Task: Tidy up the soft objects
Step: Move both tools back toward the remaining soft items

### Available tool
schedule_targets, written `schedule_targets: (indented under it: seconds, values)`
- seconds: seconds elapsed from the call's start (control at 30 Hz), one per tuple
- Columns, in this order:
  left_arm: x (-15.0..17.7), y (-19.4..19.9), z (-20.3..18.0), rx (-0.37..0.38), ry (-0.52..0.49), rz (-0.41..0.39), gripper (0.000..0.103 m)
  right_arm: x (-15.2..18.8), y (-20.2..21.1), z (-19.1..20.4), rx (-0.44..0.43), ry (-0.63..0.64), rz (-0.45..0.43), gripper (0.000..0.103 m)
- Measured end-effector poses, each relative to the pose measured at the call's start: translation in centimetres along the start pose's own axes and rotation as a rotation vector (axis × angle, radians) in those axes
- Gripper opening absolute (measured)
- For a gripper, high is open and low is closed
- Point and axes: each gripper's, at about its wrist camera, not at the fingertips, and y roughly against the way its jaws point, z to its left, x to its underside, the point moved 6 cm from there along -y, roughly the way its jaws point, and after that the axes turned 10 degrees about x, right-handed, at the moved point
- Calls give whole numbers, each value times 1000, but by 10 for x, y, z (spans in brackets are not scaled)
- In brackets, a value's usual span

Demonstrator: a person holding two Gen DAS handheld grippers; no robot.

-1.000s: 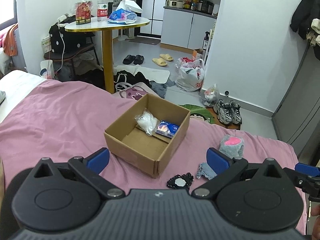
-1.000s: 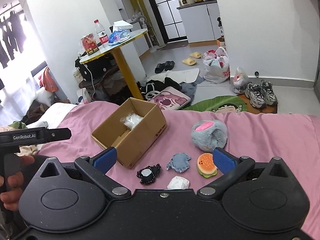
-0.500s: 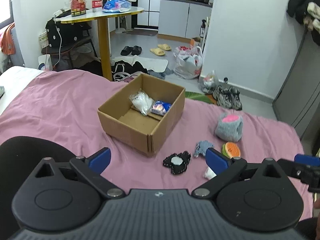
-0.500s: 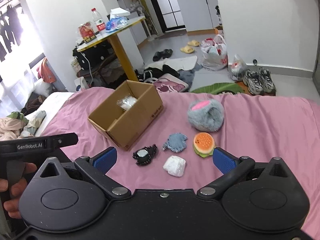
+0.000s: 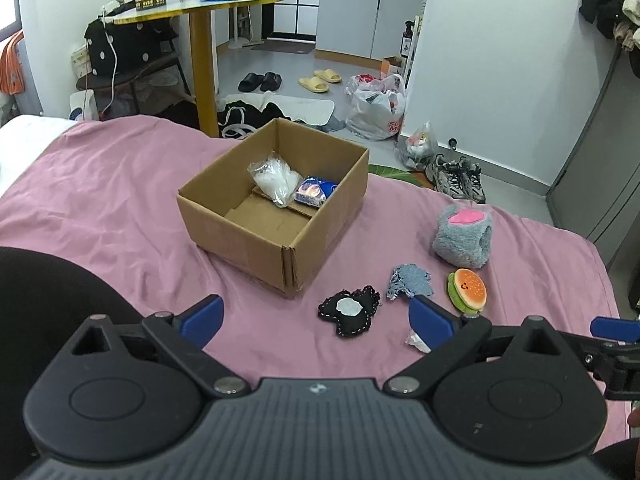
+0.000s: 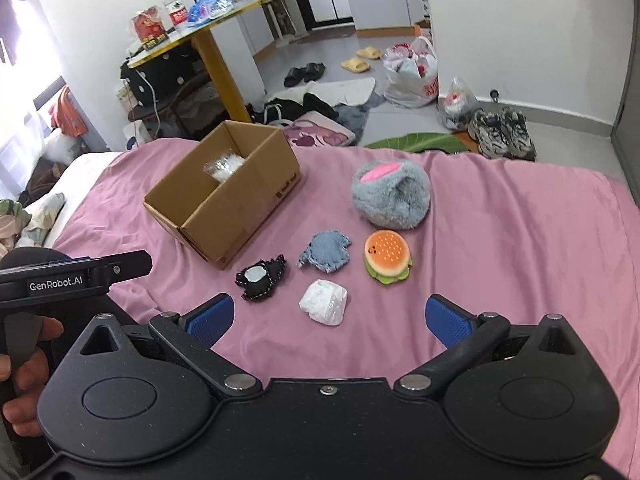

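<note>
Pink bedding (image 6: pixel 500 240) covers the bed under both claws, the left claw (image 5: pixel 316 320) and the right claw (image 6: pixel 328 316), each spread wide and holding nothing. Just ahead lie a white wad (image 6: pixel 324 302), black patch (image 6: pixel 262 274), denim scrap (image 6: pixel 326 256), burger (image 6: pixel 386 256) and grey plush (image 6: pixel 390 200), all beside the box (image 5: pixel 256 236), which holds a bag (image 5: pixel 276 178) and packet (image 5: pixel 314 192).
</note>
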Motion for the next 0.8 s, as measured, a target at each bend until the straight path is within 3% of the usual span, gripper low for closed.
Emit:
schedule_targets:
  seconds: [0.27, 0.47, 0.8]
  values:
    - [4, -25, 2, -2, 31, 29, 97, -1, -16, -1, -3, -20, 50, 103]
    - [5, -43, 2, 6, 44, 48, 95, -7, -21, 0, -81, -88, 61, 103]
    - [12, -79, 3, 11, 48, 108, 88, -1, -56, 22, -43, -3, 155, 103]
